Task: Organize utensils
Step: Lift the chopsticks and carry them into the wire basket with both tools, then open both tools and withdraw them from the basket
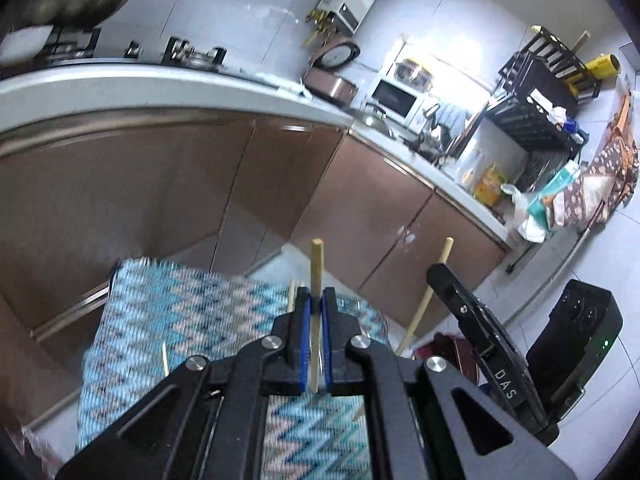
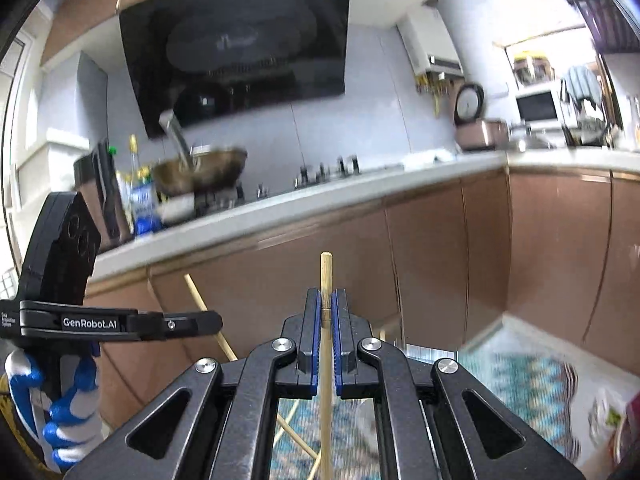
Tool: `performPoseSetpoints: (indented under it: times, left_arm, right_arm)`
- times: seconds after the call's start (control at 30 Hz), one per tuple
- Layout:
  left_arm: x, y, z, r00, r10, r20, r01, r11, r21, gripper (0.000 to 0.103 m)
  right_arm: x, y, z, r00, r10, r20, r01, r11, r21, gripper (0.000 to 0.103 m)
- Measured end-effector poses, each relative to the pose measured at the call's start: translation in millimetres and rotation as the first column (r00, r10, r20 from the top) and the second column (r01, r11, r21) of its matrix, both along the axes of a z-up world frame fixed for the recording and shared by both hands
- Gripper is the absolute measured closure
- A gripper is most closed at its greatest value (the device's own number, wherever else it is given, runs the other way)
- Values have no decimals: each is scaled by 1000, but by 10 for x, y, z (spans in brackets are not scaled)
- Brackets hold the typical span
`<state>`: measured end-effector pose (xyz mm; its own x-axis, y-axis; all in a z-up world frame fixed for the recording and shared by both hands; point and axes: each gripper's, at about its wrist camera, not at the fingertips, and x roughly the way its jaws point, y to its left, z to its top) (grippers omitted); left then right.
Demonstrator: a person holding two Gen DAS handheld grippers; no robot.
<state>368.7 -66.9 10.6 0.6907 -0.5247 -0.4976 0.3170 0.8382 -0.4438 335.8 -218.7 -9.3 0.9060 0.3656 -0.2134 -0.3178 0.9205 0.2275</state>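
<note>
In the left wrist view my left gripper point(image 1: 316, 294) is shut on a pale wooden chopstick point(image 1: 316, 264), whose end sticks up past the blue pads. To its right my right gripper point(image 1: 436, 274) holds a second chopstick point(image 1: 430, 288) at a slant. The right wrist view shows my right gripper point(image 2: 327, 296) shut on that round chopstick point(image 2: 326, 272). At the left my left gripper point(image 2: 216, 322) is held by a hand in a blue and white glove point(image 2: 68, 420), with its chopstick point(image 2: 200, 300) crossing it. Both are raised above a zigzag cloth point(image 1: 192, 320), where more chopsticks point(image 2: 296, 436) lie.
Brown cabinet doors point(image 1: 160, 184) run under a white counter point(image 2: 320, 196) ahead. On it stand a stove with a wok point(image 2: 200, 172), a rice cooker point(image 1: 332, 80), a microwave point(image 1: 394, 98) and a black dish rack point(image 1: 532, 120). A black range hood point(image 2: 240, 48) hangs above.
</note>
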Motion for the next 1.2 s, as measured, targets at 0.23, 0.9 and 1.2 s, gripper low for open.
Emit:
performPoseSetpoints:
  times: [0.23,0.9,1.2]
  left_arm:
    - [462,-298,-228,1000,6,9,-6,999,40,98]
    - [515,-562,-762,999,29,28,-31,996,86,96]
    - [3,-275,-337,995,47,90,-52,997,52,76]
  right_arm:
    - [452,-63,-118,993,-78,92,80,997,-14,97]
    - [441,-99,-550,979,-181,92,190,977,-98,81]
    - [-116,-10,-153,967,-206,148,221,970,-97,52]
